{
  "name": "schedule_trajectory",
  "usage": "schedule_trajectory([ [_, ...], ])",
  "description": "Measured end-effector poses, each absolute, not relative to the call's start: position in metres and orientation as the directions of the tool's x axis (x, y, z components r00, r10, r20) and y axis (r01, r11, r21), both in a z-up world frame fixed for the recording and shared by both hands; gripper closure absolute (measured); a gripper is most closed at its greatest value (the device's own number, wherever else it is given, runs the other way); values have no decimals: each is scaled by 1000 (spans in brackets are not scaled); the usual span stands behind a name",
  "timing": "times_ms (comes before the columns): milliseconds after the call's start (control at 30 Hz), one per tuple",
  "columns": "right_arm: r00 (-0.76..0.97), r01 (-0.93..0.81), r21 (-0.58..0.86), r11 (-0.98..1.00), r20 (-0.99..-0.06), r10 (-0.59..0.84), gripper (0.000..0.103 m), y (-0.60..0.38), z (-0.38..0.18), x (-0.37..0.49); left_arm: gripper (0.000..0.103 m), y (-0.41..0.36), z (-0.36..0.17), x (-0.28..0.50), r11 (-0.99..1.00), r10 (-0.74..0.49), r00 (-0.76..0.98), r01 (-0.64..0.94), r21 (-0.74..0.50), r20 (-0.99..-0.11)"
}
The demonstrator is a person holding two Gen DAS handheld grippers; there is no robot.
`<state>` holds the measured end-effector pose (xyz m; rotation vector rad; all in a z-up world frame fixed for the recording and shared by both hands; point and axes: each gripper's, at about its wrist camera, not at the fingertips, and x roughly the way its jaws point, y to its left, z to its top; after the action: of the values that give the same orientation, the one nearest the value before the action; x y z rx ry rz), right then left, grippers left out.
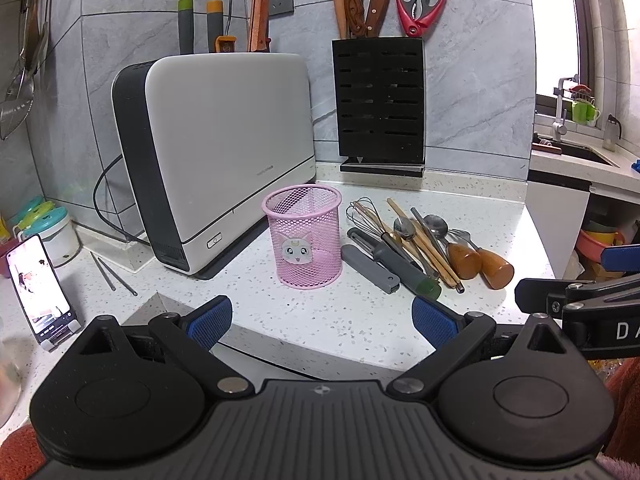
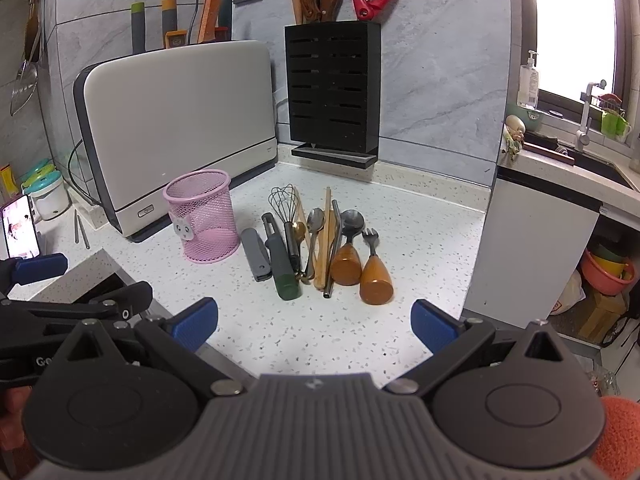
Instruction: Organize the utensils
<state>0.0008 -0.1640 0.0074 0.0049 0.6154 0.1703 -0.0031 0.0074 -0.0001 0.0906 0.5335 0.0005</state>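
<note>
Little legible lettering on kitchen counter

White letters "DA" show on the right gripper (image 1: 624, 258); "Go" on the left gripper (image 2: 38, 265). Brand print on the white appliance (image 1: 224, 152) is too small to read.

Pink mesh cup (image 1: 307, 236) with white cat face, white speckled counter (image 2: 400, 216), black slotted knife block (image 1: 379, 100).

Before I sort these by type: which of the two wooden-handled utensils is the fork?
The outer one, farthest from the pink cup; it shows tines, while its neighbour has a spoon bowl.
</note>
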Motion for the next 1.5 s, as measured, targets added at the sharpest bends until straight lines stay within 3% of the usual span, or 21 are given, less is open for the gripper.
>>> schedule_trajectory([
  [1133, 806, -153, 50, 987, -571, 154, 3, -163, 10, 3, 0, 8, 2, 0, 996, 26, 858, 20, 84, -514],
  [1500, 811, -192, 18, 981, -561, 169, 3, -164, 16, 27, 0, 16, 7, 27, 998, -47, 830, 55, -2, -556],
])
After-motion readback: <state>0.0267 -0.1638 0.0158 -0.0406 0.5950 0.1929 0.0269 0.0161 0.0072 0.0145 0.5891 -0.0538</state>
